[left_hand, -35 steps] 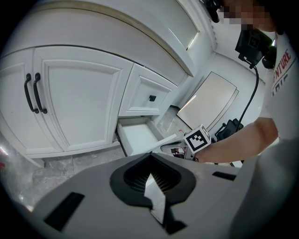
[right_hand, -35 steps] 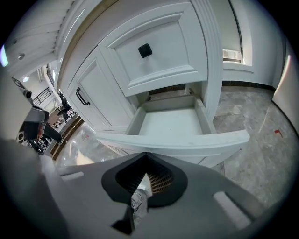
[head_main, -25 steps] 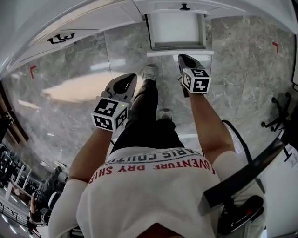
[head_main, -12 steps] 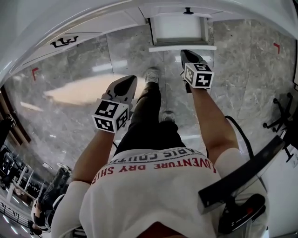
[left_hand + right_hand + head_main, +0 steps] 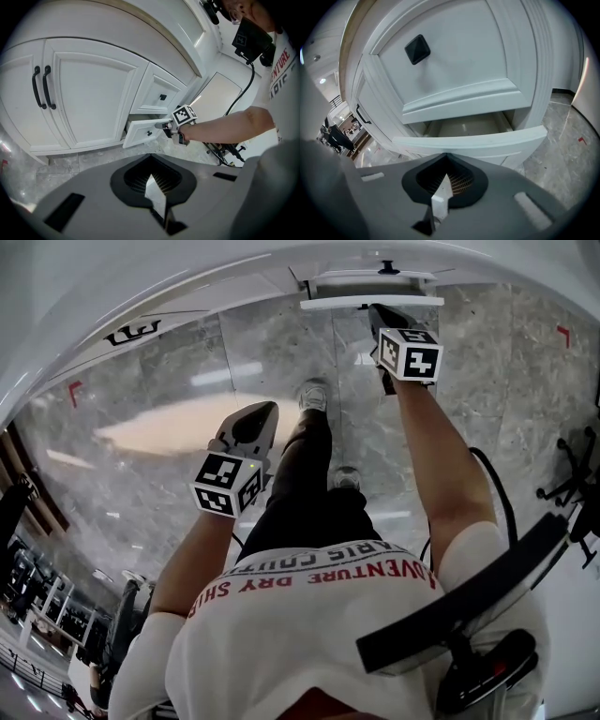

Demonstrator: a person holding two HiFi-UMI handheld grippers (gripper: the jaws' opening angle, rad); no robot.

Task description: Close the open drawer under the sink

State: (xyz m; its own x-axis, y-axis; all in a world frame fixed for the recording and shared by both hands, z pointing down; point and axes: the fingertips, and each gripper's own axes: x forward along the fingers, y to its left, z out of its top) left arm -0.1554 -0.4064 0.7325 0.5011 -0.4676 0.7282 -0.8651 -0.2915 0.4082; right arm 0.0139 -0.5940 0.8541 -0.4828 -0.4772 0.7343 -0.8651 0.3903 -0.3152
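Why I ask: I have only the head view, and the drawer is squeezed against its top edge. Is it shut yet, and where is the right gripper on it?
Observer: Not shut. The right gripper view shows the drawer pulled out, with its inside visible behind its front.
Operator: Is the right gripper clamped on the knob?
Observer: No. In the left gripper view the right gripper sits at the upper edge of the drawer's front, jaws together. The black knob is free beside it.
Operator: And the left gripper?
Observer: The left gripper is shut on nothing, held away from the drawer.
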